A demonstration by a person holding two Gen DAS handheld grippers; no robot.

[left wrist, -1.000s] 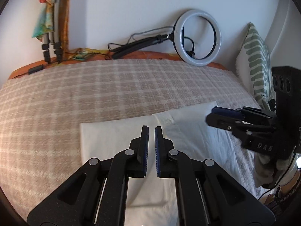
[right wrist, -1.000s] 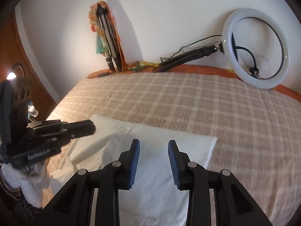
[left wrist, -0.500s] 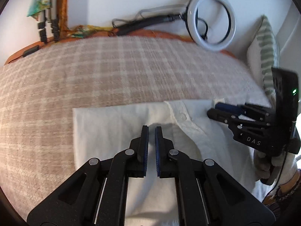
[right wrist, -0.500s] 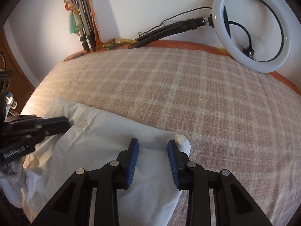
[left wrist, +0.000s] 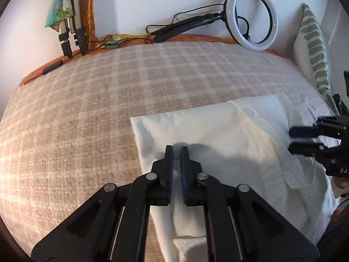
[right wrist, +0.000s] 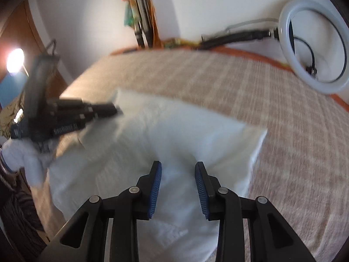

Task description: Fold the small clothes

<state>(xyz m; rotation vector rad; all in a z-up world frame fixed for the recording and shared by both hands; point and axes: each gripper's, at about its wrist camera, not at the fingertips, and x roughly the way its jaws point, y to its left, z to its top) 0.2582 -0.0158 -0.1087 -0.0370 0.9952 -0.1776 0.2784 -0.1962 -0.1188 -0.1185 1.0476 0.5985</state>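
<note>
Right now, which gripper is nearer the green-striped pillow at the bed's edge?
Right. The right gripper hangs over the white garment's side just below the pillow. The left gripper sits over the garment's opposite half, farther from it.

- Bed (left wrist: 87,113) covered by a beige checked blanket.
- White garment (left wrist: 218,135) lies flat near right.
- Ring light (left wrist: 254,17) at far right.
- Striped pillow (left wrist: 314,50) on right edge.

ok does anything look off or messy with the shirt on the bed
Nothing is spilled or damaged. The white garment lies partly folded on the checked bedspread, its near end hanging over the bed's edge and one layer rumpled.
</note>
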